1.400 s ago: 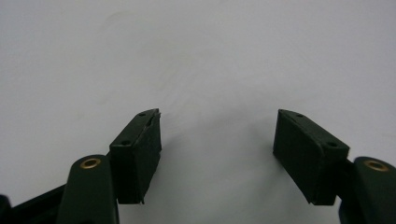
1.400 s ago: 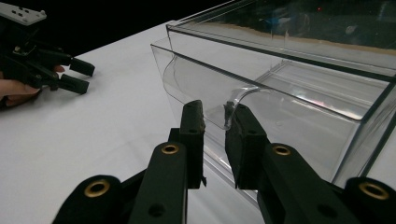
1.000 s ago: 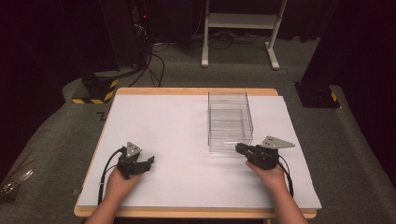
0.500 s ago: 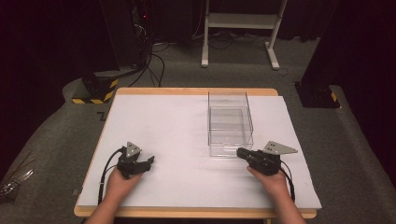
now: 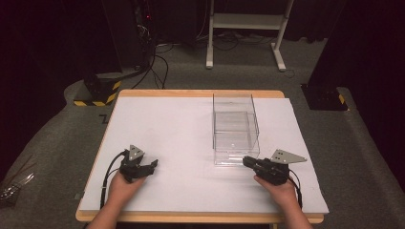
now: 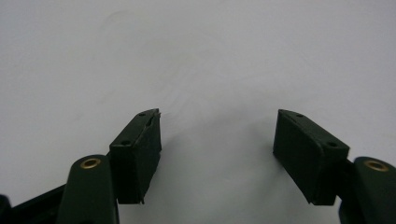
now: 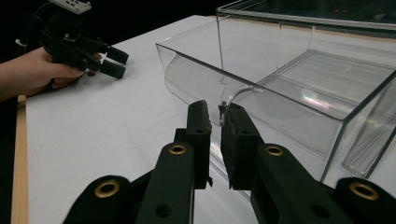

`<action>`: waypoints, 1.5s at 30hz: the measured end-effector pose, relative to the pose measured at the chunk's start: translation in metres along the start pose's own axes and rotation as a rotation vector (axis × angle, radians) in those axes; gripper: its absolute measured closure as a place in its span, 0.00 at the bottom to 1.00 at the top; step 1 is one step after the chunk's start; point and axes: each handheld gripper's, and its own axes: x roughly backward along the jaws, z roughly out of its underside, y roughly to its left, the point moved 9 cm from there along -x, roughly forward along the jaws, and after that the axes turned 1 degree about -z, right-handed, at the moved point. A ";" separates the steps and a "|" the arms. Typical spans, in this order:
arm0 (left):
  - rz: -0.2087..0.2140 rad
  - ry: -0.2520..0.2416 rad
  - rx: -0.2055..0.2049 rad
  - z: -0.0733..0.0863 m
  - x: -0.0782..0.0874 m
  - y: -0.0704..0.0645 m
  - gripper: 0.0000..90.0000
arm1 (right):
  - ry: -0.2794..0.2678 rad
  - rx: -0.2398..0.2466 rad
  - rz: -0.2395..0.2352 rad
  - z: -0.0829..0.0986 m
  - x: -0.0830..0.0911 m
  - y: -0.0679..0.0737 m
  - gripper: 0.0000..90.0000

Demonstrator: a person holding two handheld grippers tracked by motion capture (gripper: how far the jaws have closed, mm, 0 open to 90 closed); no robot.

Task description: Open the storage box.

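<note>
Drawer [image 5: 236, 143] pulled farther out of clear box [image 5: 233, 110].
Right tool [image 7: 218, 116] pinches its transparent front lip; left tool [image 6: 217, 135] rests spread on counter [image 5: 167, 124].

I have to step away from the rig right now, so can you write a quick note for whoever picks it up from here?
Right gripper: jaws nearly shut at the front lip of the clear drawer; whether they actually pinch it is unclear.
Left gripper: open, holding nothing, low over the white table cover at the near left.
The drawer sits partly pulled out of its clear box, right of centre, and looks empty.
Left to do, probably: confirm the grip, then slide the drawer as needed.
</note>
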 end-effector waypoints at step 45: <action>-0.002 -0.001 -0.003 0.000 0.000 0.000 0.36 | 0.028 0.031 -0.105 0.014 0.017 0.024 0.97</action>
